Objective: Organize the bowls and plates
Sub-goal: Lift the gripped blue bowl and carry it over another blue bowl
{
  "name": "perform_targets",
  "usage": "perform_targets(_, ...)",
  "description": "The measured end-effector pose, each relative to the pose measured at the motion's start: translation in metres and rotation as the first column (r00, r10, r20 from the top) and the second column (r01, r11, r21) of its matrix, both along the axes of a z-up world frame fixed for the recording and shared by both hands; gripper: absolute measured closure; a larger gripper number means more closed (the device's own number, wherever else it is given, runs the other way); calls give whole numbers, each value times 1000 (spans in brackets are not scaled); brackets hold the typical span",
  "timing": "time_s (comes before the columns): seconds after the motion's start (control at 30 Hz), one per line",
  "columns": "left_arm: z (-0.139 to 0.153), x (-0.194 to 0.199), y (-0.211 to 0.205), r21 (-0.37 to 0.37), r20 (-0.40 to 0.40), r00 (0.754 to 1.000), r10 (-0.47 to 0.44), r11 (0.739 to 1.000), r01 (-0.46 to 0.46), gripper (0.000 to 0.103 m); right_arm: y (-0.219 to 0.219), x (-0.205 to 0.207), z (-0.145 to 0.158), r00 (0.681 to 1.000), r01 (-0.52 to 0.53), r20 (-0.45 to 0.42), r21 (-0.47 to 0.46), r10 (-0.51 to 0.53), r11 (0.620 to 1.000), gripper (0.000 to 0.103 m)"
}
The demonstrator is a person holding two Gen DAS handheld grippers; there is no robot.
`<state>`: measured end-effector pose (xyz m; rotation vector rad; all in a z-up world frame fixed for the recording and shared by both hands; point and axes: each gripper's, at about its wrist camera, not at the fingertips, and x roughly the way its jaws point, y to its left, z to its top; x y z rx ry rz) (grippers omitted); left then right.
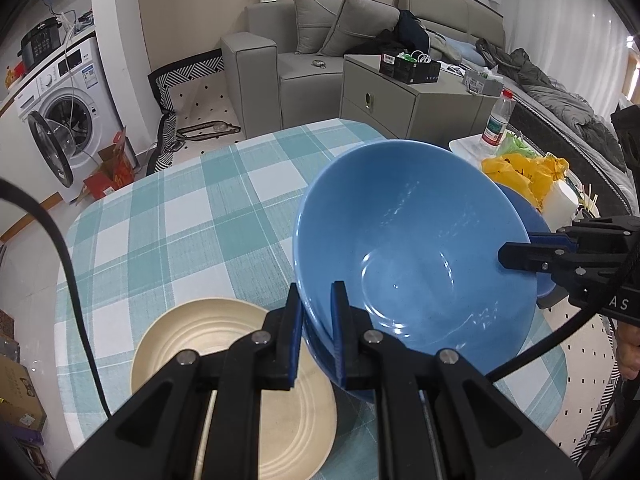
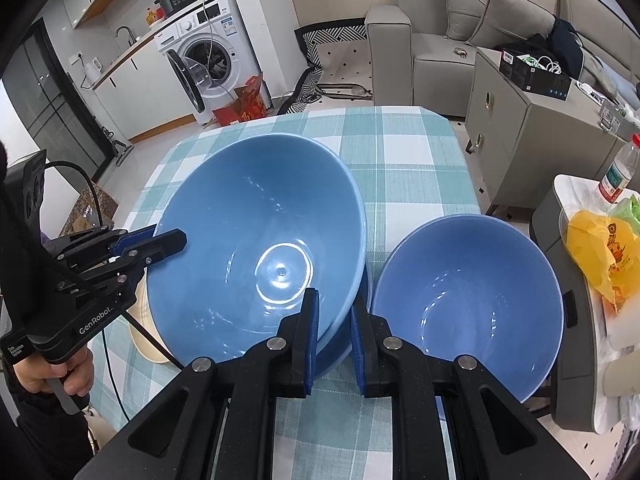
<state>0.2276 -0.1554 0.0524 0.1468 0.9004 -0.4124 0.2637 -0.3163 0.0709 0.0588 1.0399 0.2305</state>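
A table covered by a teal-and-white checked tablecloth [image 2: 404, 160] is seen carrying 1 cream ridged plate [image 1: 192, 328] near its left edge and 1 smaller blue bowl [image 2: 468, 292] set upright toward its right edge.

I've got my right gripper [image 2: 334, 322] clamped on the big blue bowl's [image 2: 256, 240] rim, left gripper [image 2: 160, 242] pinching it at 9 o'clock, smaller bowl [image 2: 468, 296] at 3.

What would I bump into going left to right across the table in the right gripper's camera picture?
Left gripper → big tilted blue ceramic bowl → right gripper → smaller blue ceramic bowl → crumpled yellow plastic bag, which lies on a side stand past the table.
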Motion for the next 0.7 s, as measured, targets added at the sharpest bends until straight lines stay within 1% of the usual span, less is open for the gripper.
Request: perform_targets(0.7,-28,1,1,27,-55,998,-1,1000,2,91,4,8,-29,998,-21,-56,-25,20,999,88)
